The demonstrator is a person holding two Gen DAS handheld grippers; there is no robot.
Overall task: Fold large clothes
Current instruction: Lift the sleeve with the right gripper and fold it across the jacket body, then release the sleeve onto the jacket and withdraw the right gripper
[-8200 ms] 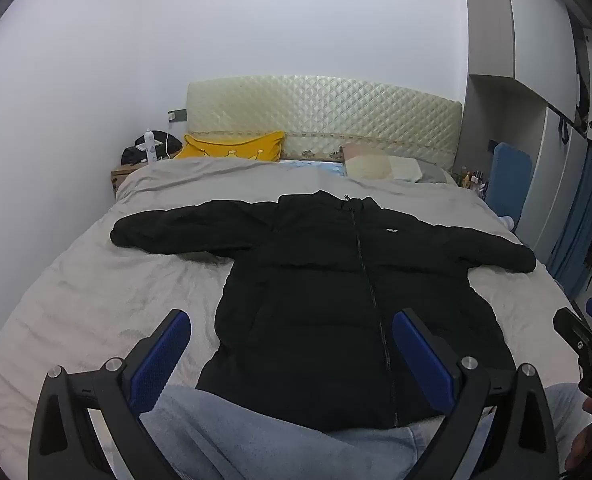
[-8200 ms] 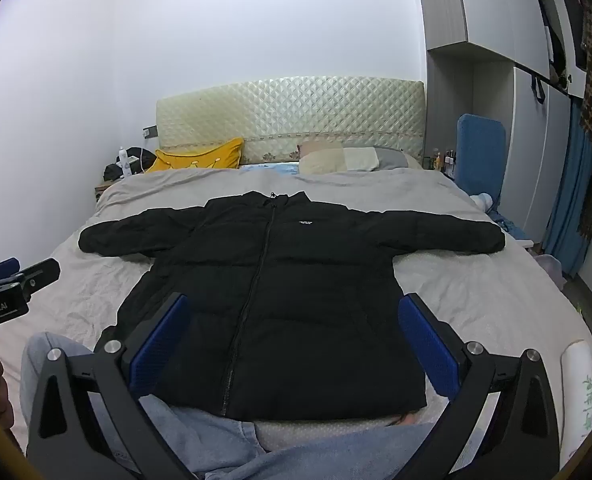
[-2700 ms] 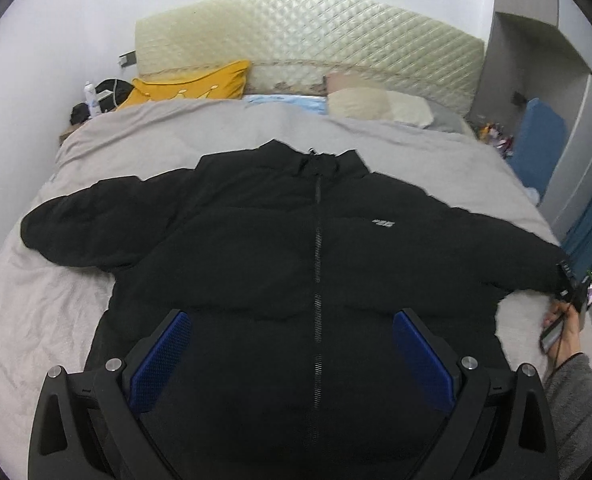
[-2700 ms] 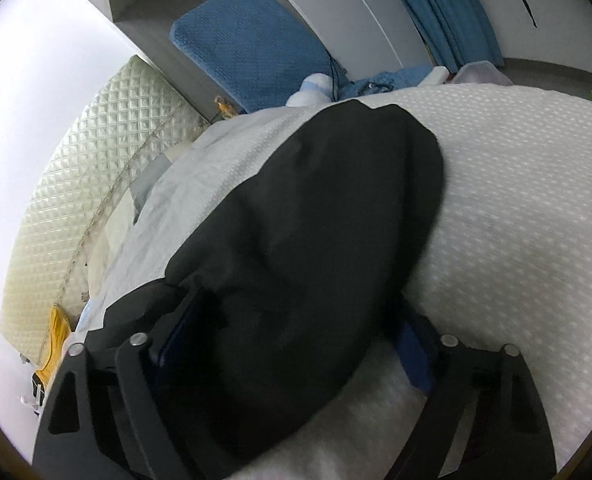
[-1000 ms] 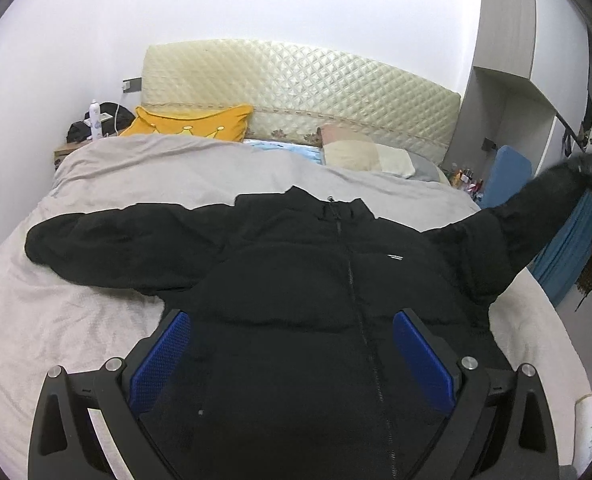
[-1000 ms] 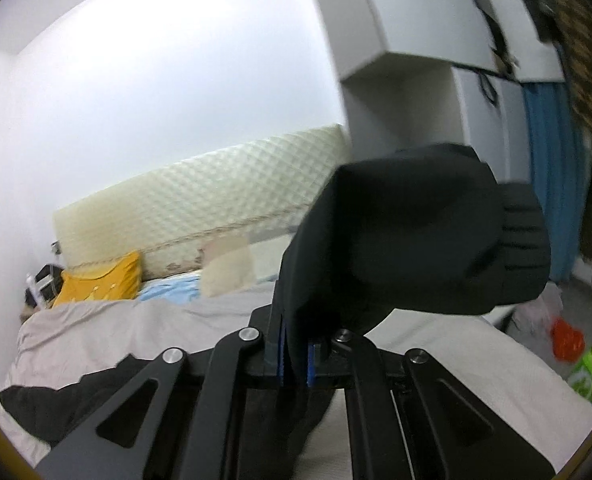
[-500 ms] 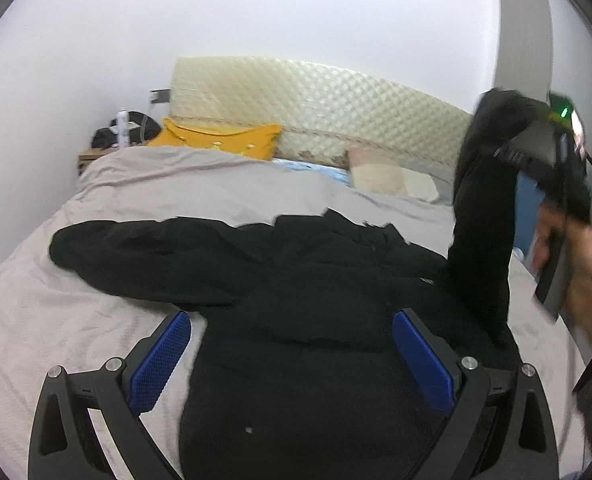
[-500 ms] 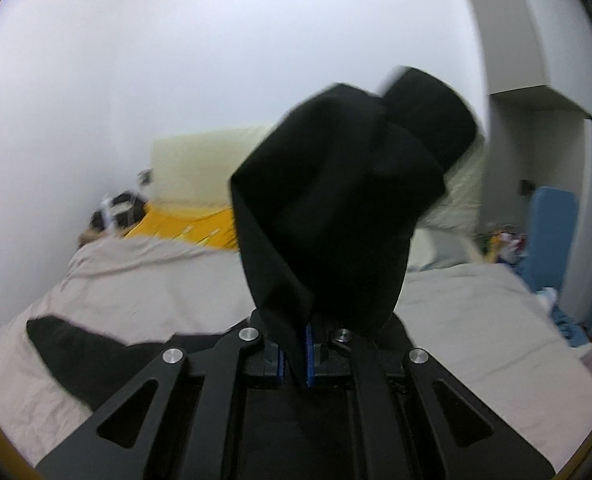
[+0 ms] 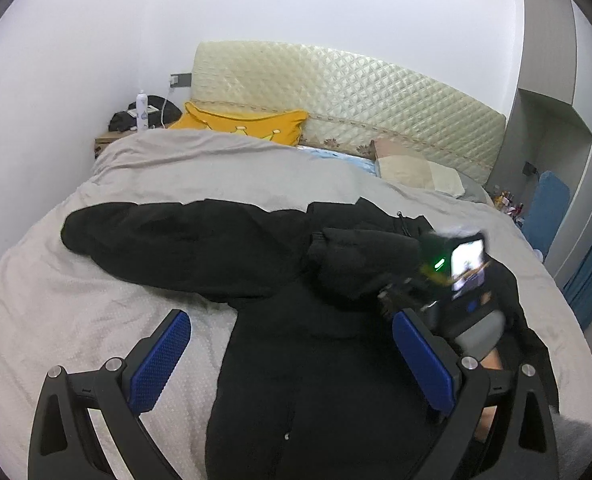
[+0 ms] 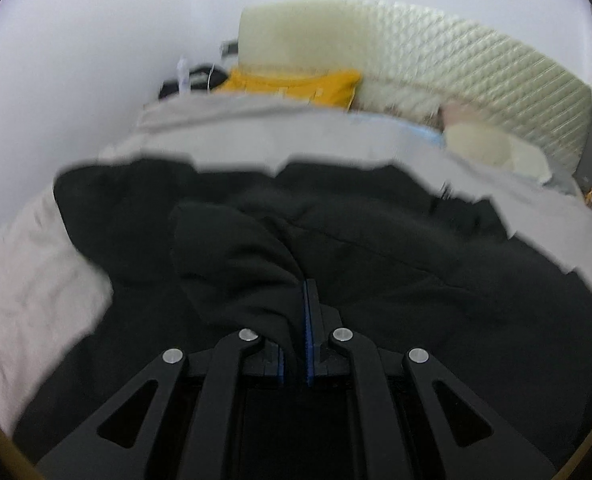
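Right gripper [image 10: 296, 344] is clamped on the cuff of the black puffy jacket sleeve [image 10: 232, 256], carried over the black padded zip jacket [image 9: 316, 380] spread on the grey-covered bed [image 9: 76, 320]. Left gripper [image 9: 296, 364] hangs apart, empty, above the hem. Risk: slick puffy sleeve springs back once released, nothing pinning it; other sleeve [image 9: 168, 240] lies flat ahead-left.
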